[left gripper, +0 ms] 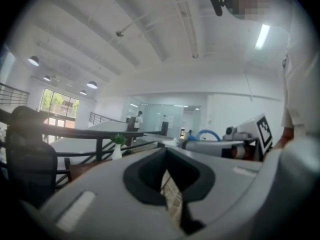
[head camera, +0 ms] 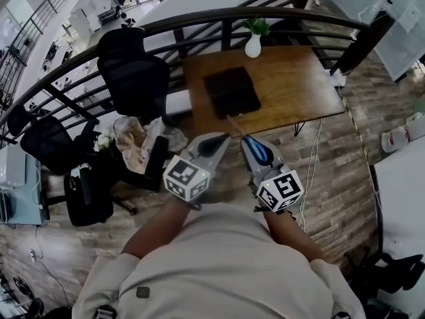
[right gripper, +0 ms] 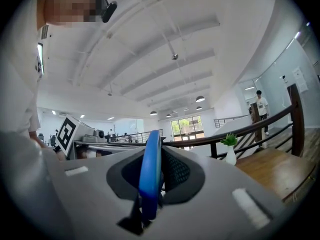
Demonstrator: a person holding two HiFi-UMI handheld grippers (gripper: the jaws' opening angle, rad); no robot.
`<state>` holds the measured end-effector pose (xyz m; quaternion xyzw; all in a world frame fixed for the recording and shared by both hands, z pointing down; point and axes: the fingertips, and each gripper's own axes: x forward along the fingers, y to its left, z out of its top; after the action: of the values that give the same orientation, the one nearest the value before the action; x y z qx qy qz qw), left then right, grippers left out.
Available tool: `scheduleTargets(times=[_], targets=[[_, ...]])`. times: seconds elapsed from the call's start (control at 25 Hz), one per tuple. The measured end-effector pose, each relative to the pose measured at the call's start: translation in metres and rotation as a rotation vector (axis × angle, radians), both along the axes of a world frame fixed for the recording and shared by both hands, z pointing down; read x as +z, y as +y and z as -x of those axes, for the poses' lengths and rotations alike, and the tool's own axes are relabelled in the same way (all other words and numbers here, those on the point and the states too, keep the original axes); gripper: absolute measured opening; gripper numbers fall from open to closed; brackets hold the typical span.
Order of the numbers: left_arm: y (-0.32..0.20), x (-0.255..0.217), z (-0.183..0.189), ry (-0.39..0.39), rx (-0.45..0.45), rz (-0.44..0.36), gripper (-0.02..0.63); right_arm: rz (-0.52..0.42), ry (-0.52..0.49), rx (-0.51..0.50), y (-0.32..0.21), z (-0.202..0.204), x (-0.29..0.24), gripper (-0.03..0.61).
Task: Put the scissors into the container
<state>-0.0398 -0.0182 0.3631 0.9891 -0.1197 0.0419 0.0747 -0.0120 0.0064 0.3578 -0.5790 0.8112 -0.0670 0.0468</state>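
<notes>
your right gripper (head camera: 249, 143) is clamped on the blue handle of the scissors (right gripper: 150, 176), with the thin blade poking ahead toward the table (head camera: 299, 88). your left gripper (head camera: 218, 140) has its jaws drawn together on nothing. the dark container (head camera: 231, 92) sits on that table, well ahead of both grippers. the pick-up looks done; carrying the scissors over and dropping them in remains.

Right gripper (right gripper: 156, 145) is held roughly level, with its jaws closed on the blue handle loop of the scissors (right gripper: 150, 176), seen edge-on between the black pads. Left gripper (right gripper: 127, 145) is noted alongside at left, marker cube visible. At right, a white vase (right gripper: 230, 155) with a green plant is seen on a wooden table (right gripper: 275, 171), with a dark railing (right gripper: 250, 129) behind.
</notes>
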Motion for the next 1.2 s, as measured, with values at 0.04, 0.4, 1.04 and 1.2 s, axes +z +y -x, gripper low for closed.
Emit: scheduleTargets(times=[0.04,0.4,1.04,1.2], targets=[[-0.010,-0.003,0.006,0.001,0.006,-0.002,0.003,-0.005,-0.003,0.003,-0.010,0.006,-0.003,0.049],[-0.062,-0.001,0.053,-0.007,0.037,0.010,0.003,0.000,-0.012,0.036,-0.066,0.051,-0.005,0.049],[-0.115,0.009,0.022,-0.006,0.028,0.054,0.003,0.015,0.004,0.002,-0.123,0.022,-0.003,0.049],[-0.123,0.011,-0.007,-0.002,0.028,0.055,0.003,0.020,0.017,0.001,-0.130,-0.005,-0.002,0.049]])
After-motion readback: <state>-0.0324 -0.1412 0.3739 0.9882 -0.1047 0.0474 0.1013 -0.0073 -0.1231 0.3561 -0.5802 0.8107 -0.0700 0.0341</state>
